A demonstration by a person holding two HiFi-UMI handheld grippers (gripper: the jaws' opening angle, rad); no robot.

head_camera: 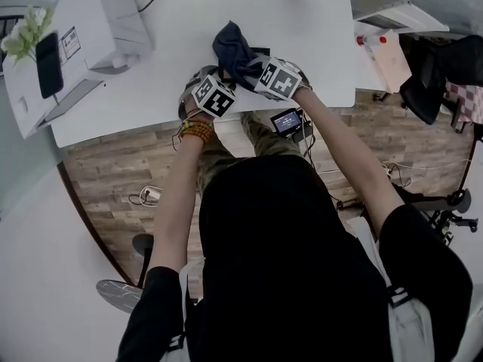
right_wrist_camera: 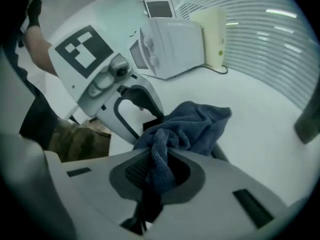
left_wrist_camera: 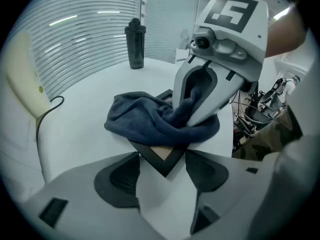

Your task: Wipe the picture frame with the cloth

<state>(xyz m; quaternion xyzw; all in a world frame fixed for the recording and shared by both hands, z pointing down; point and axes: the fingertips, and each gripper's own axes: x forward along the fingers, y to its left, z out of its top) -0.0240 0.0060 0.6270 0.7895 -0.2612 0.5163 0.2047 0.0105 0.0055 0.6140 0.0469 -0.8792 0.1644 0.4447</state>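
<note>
Two grippers on this one, both busy near the front edge of the white table (head_camera: 302,29). The left gripper (left_wrist_camera: 162,151) has its jaws spread pretty wide, with one corner of the black picture frame (left_wrist_camera: 164,168) poking in between them. As far as I can see, the jaw tips sit against both edges of that corner, so it's pinning the frame flat on the table. The right gripper (right_wrist_camera: 161,159) is clamped tight on the dark blue cloth (right_wrist_camera: 200,126), with a bunched fold squeezed right between its pads and the rest spilling out in front. That loose part lies heaped over the frame, covering most of it, so only the near corner shows. The right gripper's tips press down into the cloth just beyond the left one's jaws.
</note>
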